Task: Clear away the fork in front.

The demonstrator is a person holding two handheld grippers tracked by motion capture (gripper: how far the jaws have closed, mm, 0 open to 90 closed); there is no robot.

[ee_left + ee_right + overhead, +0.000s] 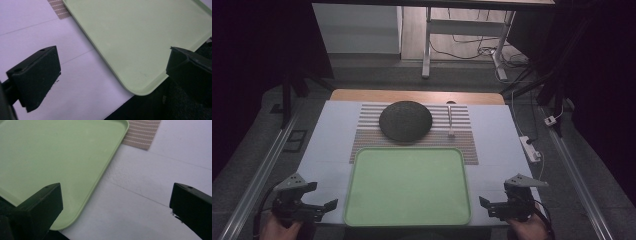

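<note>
On the counter (pixel 327 150), a green tray (pixel 408 186) is flanked by the left hand-held gripper (pixel 319 197) and right hand-held gripper (pixel 494 197), both held wide open, nothing gripped.

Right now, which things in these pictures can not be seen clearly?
- High view: the dark round thing on the striped mat; dim light hides whether it is a bowl or a lid.
- High view: the pale utensil, too small to name.
- Left gripper view: the green tray, cut off by the edges.
</note>
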